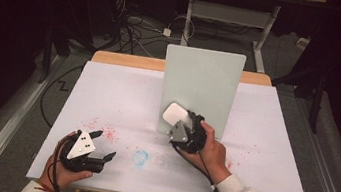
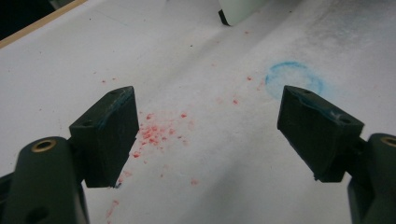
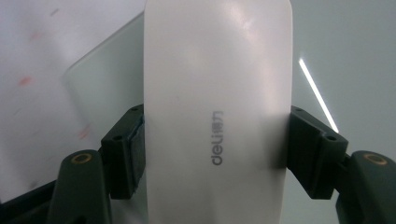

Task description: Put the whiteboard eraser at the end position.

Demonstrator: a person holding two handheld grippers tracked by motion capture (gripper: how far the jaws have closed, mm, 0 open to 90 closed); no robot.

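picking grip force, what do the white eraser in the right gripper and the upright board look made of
White eraser: likely smooth moulded plastic, satin sheen, rounded corners, printed grey "deli" logo. Upright board: pale, glossy, probably a whiteboard panel of coated sheet or glass; a bright streak reflects off it in the right gripper view. Neither is certain from looks alone.

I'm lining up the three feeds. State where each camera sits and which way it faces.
High view: above the table, looking forward and down; both hands, grippers, upright board.
Left gripper view: on the left gripper, facing open fingers, red specks, blue ring.
Right gripper view: on the right gripper, facing the clamped eraser.
Shared: ring, eraser.
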